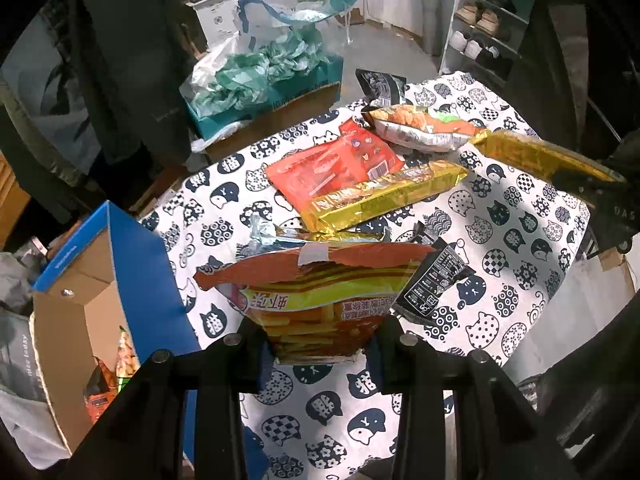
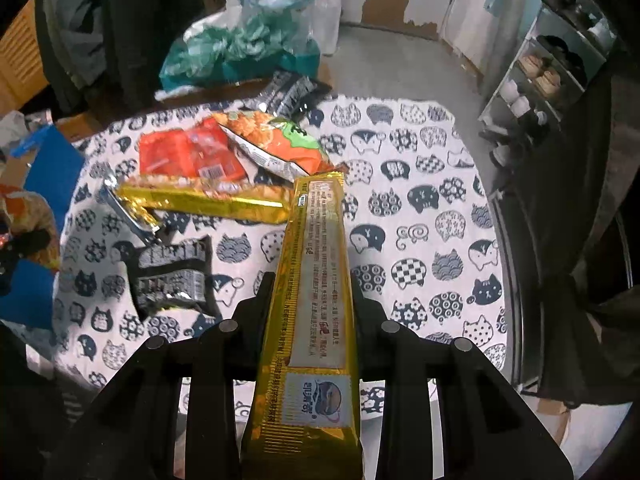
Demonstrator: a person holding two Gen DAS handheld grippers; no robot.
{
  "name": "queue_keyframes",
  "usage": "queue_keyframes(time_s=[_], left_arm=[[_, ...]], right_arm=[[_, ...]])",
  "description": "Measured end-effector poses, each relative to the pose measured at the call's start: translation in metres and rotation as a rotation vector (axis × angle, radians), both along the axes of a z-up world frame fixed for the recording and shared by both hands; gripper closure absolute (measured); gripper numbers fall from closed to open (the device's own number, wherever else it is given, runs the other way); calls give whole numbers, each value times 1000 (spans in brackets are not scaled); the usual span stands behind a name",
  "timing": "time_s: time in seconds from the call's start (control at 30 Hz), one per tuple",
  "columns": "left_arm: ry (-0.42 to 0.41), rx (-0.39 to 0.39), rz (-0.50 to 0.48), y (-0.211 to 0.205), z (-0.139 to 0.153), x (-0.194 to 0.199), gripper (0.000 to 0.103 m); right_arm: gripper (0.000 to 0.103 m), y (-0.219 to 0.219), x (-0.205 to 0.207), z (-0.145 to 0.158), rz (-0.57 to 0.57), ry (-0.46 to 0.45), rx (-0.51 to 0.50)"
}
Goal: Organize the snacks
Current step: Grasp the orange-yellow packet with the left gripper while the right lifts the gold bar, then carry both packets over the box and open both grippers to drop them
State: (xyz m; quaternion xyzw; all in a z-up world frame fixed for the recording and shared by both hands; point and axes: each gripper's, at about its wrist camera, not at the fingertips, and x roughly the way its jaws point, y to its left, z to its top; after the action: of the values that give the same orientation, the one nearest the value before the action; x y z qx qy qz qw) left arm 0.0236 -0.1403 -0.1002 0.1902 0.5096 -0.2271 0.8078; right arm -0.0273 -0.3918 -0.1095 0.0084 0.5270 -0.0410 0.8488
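Across the middle of both views spreads the table [image 1: 520,216] under its cat-print cloth, and that is where the unsorted snacks lie. At the lower left of the left wrist view stands the blue cardboard box [image 1: 132,264], flaps open, a few packets already showing inside; I take it as the place these snacks are bound for, which is why it sits just beside the table edge. Next in size, the orange chip bag [image 1: 320,296] fills the lower centre of that view: my left gripper [image 1: 320,340] is clamped on its bottom end, jaws part-way closed with the bag pinched between the pads, so it hangs above the cloth and clear of the pile. In the right wrist view a long gold packet [image 2: 316,280] runs up the centre of the frame; my right gripper [image 2: 312,312] is closed tight on its narrow sides, gripped low so the length sticks out ahead. On the cloth in the upper middle lie another gold packet [image 1: 384,196], a red packet [image 1: 332,164] partly beneath it, and an orange-and-green bag [image 1: 420,128] behind. Smallest, a black sachet [image 2: 172,276] rests at centre left of the right view, apart from the heap.
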Motion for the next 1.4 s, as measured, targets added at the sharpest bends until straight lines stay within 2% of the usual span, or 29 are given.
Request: queue_keyframes(time_s=[0.3, 0.8, 1.4], left_arm=[[-33, -25, 23, 12, 21, -4, 66], [-41, -53, 69, 35, 43, -4, 66], [-171, -46, 126, 89, 82, -13, 66]], right_arm=[[73, 17, -2, 26, 52, -81, 31], [73, 66, -9, 50, 178, -145, 73], [73, 148, 14, 80, 334, -203, 83]])
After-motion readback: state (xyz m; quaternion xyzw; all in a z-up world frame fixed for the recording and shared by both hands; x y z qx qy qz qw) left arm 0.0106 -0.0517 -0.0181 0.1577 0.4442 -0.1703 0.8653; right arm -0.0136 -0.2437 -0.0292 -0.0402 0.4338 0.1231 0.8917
